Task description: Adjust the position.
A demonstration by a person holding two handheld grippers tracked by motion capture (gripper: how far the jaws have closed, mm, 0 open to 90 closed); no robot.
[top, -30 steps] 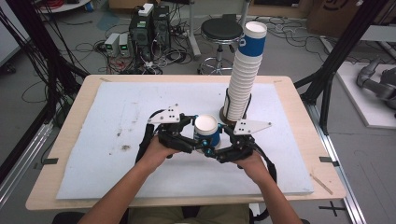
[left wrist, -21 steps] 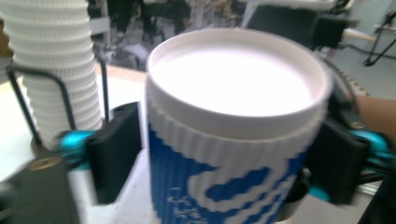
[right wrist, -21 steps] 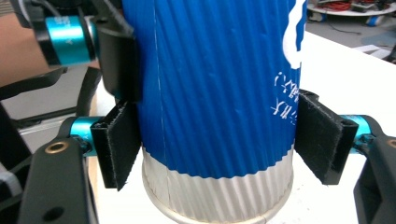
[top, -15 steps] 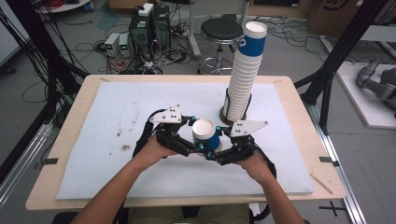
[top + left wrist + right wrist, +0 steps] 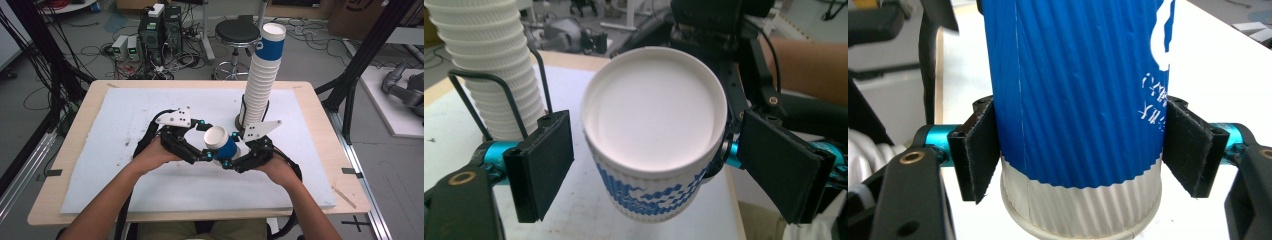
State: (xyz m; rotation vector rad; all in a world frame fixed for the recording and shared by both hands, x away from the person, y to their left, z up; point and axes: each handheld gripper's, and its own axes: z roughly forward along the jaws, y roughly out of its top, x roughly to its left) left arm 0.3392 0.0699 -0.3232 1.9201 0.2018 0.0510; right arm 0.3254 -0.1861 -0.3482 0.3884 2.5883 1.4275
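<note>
A blue and white ribbed paper cup [image 5: 223, 144] hangs tilted just above the white mat, between my two grippers. My right gripper [image 5: 235, 150] is shut on it: in the right gripper view both black pads [image 5: 979, 152] press the cup's blue wall [image 5: 1078, 95], and its jaws have just been closing. My left gripper [image 5: 204, 141] has just been opening and stands open. In the left gripper view its pads [image 5: 544, 162] flank the cup's flat white end [image 5: 654, 115] without gripping. A tall stack of like cups [image 5: 261, 80] stands upright behind the right gripper.
The stack [image 5: 489, 55] sits in a black wire holder [image 5: 499, 100] near the mat's far right. The white foam mat [image 5: 115, 125] covers a wooden table [image 5: 320, 115]. A stool [image 5: 237, 32] and electronics stand on the floor beyond.
The left gripper's jaws have spread apart and let go of the cup. The right gripper's jaws have closed on it. Neither hand has moved noticeably.
</note>
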